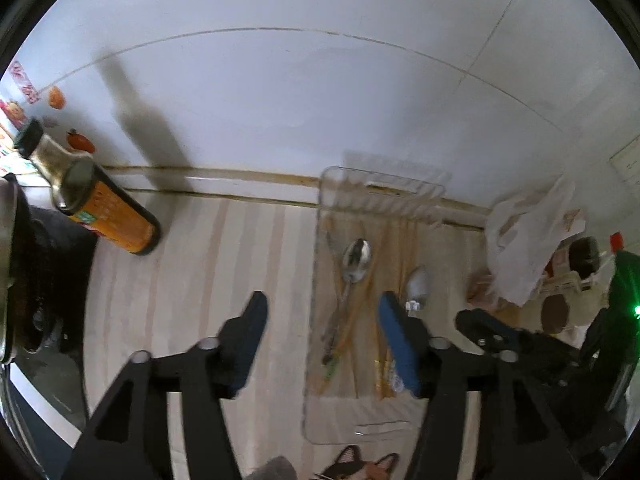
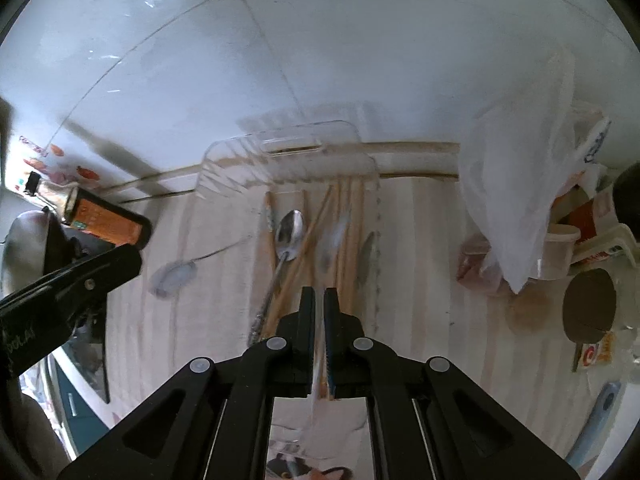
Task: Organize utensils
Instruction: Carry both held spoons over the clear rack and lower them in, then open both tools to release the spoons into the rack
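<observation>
Here, tray: the clear plastic tray point(image 2: 362, 148) lies ahead of the right gripper, its near end beneath the fingers.
Left gripper: the left gripper point(image 1: 322, 304) hangs with jaws wide and nothing between them, its right finger over the tray's edge.
Right gripper: the right gripper point(image 2: 319, 294) is nearly closed; a blurred pale strip shows in the slit, grip unclear.
Chopsticks: the wooden chopsticks point(image 2: 349, 224) lie lengthwise in the tray, just ahead of the right fingertips.
Spoon: the metal spoon point(image 2: 290, 236) rests among them, bowl farthest away.
</observation>
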A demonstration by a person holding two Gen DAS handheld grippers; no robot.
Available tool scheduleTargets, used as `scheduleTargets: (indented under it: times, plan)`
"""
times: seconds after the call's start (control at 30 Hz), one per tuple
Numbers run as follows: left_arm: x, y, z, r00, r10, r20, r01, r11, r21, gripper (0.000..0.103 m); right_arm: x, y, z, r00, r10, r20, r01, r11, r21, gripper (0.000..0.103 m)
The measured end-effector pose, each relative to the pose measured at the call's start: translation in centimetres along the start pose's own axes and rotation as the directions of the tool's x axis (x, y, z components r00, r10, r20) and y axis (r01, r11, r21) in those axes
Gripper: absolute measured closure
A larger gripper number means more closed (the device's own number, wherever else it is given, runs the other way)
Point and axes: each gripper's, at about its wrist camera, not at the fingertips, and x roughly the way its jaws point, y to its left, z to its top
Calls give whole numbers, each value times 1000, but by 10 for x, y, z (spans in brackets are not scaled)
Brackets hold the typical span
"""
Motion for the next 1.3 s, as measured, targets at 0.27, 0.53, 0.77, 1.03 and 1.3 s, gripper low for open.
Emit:
scheduleTargets:
  times: [0.27, 0.53, 0.77, 1.03, 1.3]
  plan:
    - [-20, 22, -25, 985, 123, 123, -122, 992, -10, 11, -21, -2, -16, 992, -107, 68, 108, 994, -6, 45]
    - [-13, 21, -59, 969, 194, 156, -204, 978, 51, 0, -37, 1, -60, 952, -270, 143, 272, 962, 0, 3]
    - [-9, 15, -80, 970, 188, 153, -202, 976, 84, 0, -41, -2, -86, 923, -349, 164, 351, 936, 18, 0]
    - [-41, 10, -103, 964, 174, 203, -192, 979, 68, 0, -74, 0, -106, 899, -373, 229, 375, 926, 37, 0]
    - [-109, 7, -150, 941, 169, 292, -187, 982, 33, 0, -138, 13, -147, 869, -348, 351, 361, 932, 31, 0]
